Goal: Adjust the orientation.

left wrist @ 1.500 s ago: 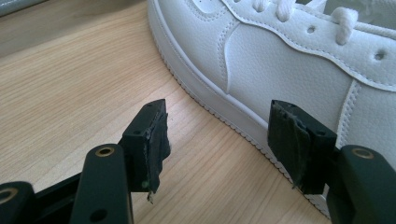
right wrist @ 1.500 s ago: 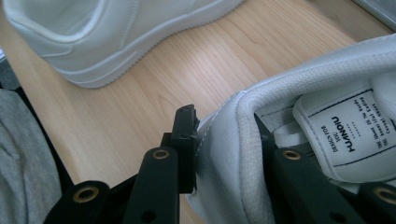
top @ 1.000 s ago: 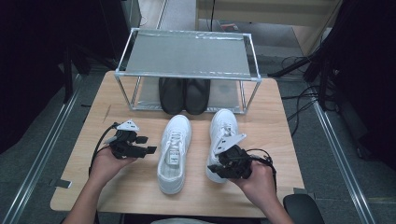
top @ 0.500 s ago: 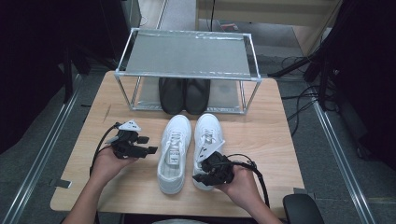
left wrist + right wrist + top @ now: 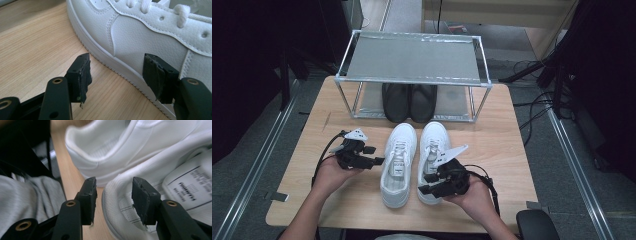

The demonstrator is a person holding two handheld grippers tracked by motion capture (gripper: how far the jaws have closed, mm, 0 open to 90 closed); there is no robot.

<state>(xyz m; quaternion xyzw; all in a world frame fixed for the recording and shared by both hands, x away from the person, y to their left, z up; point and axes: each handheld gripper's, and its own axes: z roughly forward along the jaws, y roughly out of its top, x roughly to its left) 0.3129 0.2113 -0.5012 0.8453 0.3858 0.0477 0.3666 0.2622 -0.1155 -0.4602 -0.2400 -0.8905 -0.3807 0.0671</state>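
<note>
Two white sneakers lie side by side on the wooden table, toes toward the rack: the left sneaker (image 5: 398, 165) and the right sneaker (image 5: 434, 145). My right gripper (image 5: 424, 184) is at the right sneaker's heel. In the right gripper view its jaws (image 5: 113, 191) straddle the heel rim (image 5: 110, 202), one pad inside the shoe and one outside. They have just been opening and no longer press on it. My left gripper (image 5: 379, 161) stands open beside the left sneaker, and its pads (image 5: 85, 75) frame that shoe's side (image 5: 140, 37) with nothing gripped.
A metal rack (image 5: 412, 57) stands at the table's far side with a pair of black shoes (image 5: 409, 102) under its shelf. Bare tabletop (image 5: 502, 130) lies to the right of the sneakers and in front of them. Cables trail on the floor at right.
The right hand slid the right sneaker leftward until it lay next to the left one, then its jaws spread off the heel. The left hand has stayed in place.
</note>
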